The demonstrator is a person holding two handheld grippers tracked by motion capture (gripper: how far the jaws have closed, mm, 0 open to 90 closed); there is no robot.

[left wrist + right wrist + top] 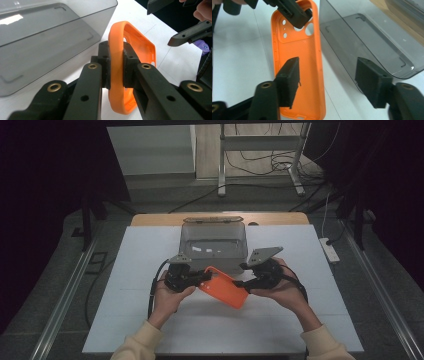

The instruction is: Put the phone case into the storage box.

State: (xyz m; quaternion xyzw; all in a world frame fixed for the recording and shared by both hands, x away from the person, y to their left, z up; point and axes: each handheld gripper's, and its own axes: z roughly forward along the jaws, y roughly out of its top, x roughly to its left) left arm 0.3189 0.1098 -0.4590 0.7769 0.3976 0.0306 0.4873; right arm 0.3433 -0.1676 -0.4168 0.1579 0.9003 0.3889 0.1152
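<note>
Orange phone case (224,286) clamped in the left hand-held gripper (196,277), with the right hand-held gripper (243,281) loose at its other end.

The left hand-held gripper's pads pinch the case's rim at the camera-cutout end, holding it just above the white surface (150,260). The right hand-held gripper's jaws stand apart, one over the case's inner face, the other beside the clear grey plastic box (214,246), which sits just behind the case.
</note>
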